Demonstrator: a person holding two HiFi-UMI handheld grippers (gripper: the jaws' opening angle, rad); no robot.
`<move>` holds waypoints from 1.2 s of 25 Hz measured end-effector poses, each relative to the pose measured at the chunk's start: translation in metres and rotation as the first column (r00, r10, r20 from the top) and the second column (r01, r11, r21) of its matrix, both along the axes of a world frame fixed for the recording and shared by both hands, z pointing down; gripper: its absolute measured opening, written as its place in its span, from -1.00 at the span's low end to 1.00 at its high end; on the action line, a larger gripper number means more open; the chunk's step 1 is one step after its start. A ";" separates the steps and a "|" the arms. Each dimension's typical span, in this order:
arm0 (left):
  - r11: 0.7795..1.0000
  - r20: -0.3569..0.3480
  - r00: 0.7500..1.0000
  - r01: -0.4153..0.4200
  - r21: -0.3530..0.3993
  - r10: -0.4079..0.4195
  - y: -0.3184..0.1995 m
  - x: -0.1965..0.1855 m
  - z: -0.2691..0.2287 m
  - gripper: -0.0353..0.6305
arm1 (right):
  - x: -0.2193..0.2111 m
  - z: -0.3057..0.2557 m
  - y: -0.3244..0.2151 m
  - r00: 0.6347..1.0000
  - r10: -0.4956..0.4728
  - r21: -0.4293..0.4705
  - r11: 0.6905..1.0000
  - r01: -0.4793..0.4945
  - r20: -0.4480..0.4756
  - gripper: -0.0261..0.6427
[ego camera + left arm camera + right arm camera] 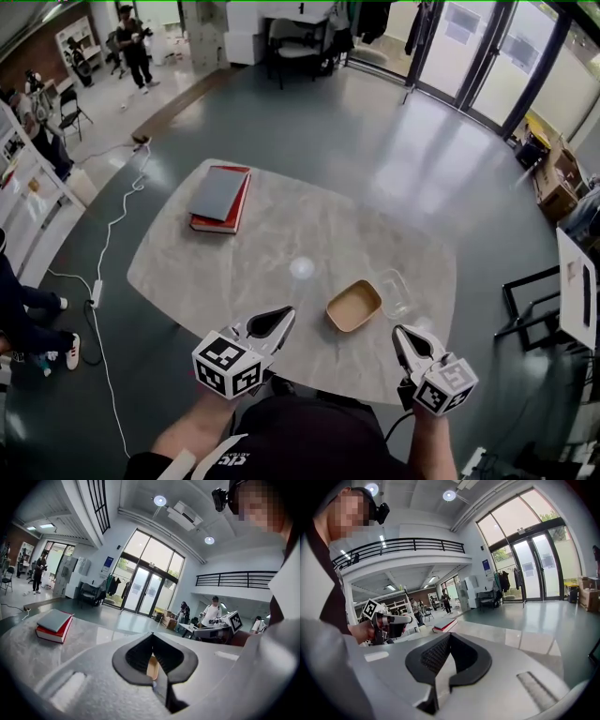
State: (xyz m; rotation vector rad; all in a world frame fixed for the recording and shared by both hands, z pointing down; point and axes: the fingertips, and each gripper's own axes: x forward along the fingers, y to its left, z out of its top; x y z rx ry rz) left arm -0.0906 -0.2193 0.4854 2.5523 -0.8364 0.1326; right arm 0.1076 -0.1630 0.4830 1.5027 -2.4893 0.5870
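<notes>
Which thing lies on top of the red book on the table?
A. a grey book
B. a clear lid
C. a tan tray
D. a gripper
A: in the head view a grey book lies flat on the red book, the two stacked at the far left part of the table.

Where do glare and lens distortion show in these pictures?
Head view: a round lamp reflection glares on the marble table. Left gripper view: fisheye bends the glass doors; corners go dark. Right gripper view: the balcony railing curves, daylight glares on the floor.
</notes>
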 end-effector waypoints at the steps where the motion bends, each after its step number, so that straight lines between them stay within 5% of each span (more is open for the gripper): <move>1: 1.000 -0.001 1.000 -0.009 -0.003 0.009 -0.001 0.004 0.001 -0.88 | 0.002 0.003 0.001 1.000 0.004 -0.006 1.000 -0.004 -0.003 -0.92; 16: 1.000 -0.004 1.000 -0.008 0.005 0.008 -0.018 0.057 -0.005 -0.88 | 0.043 0.036 -0.008 0.999 -0.037 -0.088 0.996 0.035 -0.018 -0.87; 22: 1.000 0.003 1.000 -0.014 -0.003 0.014 -0.022 0.074 -0.003 -0.88 | 0.050 0.059 -0.018 0.983 -0.099 -0.127 0.989 0.080 -0.152 -0.79; 30: 1.000 0.008 1.000 -0.016 -0.008 0.016 -0.026 0.085 0.000 -0.88 | 0.060 0.096 -0.037 0.969 -0.157 -0.218 0.969 0.114 -0.190 -0.67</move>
